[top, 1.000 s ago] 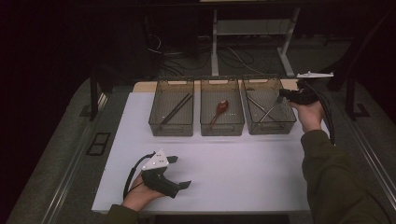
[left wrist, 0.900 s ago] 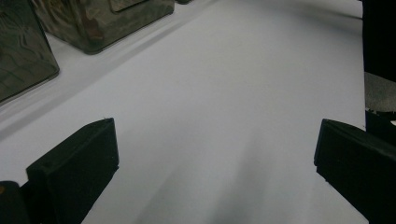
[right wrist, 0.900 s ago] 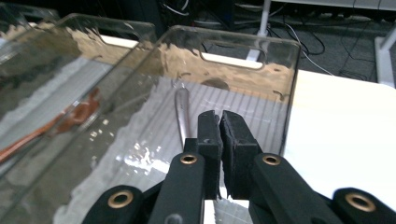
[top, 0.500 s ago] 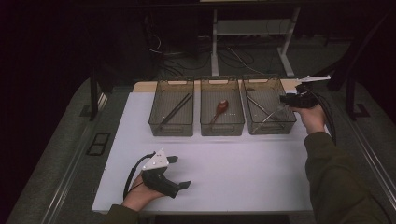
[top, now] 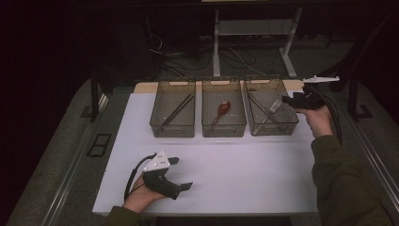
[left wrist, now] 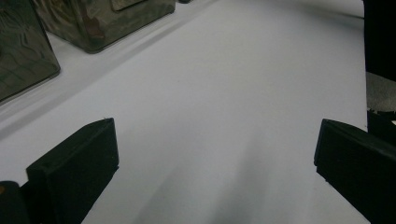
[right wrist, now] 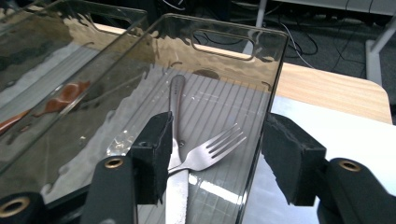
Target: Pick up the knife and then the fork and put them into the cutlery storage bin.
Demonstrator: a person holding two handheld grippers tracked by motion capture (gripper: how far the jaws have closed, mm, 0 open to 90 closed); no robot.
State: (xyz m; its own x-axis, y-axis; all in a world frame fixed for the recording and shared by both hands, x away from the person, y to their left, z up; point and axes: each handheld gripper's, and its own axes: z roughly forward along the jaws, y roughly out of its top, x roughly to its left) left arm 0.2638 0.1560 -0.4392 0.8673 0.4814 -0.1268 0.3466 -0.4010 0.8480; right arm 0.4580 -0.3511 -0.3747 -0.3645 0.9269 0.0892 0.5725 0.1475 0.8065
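While hovering over right bin (top: 271,112), right tool (right wrist: 215,158) opening half-wide, empty; fork (right wrist: 212,148) lying inside on knife (right wrist: 175,154). Left tool (top: 179,173) resting wide open, empty, on bare desk (top: 244,169). Sorting seemingly finishing.

White table (top: 244,188), three bins (top: 224,128)
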